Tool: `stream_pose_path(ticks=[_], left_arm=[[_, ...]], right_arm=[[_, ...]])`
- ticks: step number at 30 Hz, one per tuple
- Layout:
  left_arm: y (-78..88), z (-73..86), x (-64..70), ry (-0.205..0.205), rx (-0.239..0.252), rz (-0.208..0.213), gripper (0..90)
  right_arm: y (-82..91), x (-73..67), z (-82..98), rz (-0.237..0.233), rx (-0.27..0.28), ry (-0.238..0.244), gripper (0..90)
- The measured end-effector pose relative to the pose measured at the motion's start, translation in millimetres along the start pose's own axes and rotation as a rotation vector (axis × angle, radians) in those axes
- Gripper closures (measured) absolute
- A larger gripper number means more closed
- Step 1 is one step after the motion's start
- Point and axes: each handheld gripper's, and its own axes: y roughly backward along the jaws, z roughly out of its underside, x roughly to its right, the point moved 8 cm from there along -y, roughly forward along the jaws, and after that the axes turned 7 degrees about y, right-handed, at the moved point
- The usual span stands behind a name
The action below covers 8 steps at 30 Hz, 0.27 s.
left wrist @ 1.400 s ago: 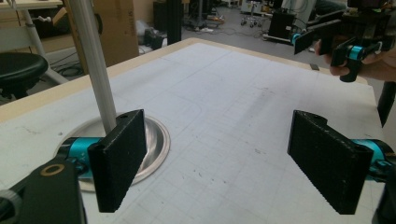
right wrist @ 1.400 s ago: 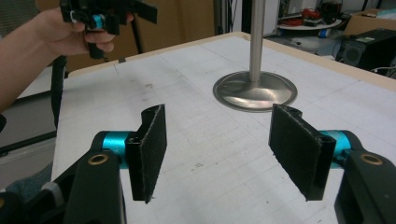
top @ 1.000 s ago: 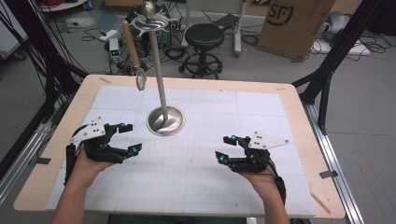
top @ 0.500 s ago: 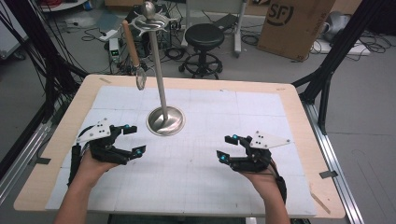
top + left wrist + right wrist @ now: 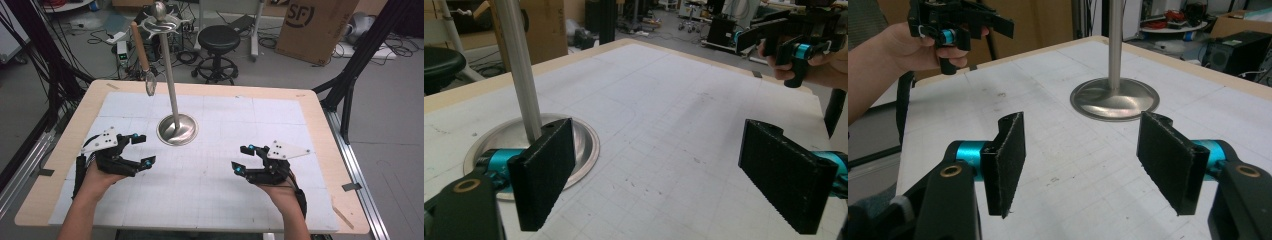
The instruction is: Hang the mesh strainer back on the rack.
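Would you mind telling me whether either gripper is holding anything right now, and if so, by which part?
Nothing is held. The left gripper and the right gripper both have their jaws open with only bare table between them.

The stand's pole [image 5: 519, 65] runs off both gripper views' tops.

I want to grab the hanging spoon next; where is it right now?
In the high view the spoon hangs from the top of the metal stand, on its left, above the table's far edge, beyond the left gripper.
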Motion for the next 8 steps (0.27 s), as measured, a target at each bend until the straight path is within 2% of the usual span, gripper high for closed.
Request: stream_pose_path(ticks=[8], left_arm=[[0.8,-0.4,-1.2,-0.004,0.001,-0.004,15.8]], right_arm=[[-2.0,-0.7,1.5,-0.004,-0.010,0.004,35.6]])
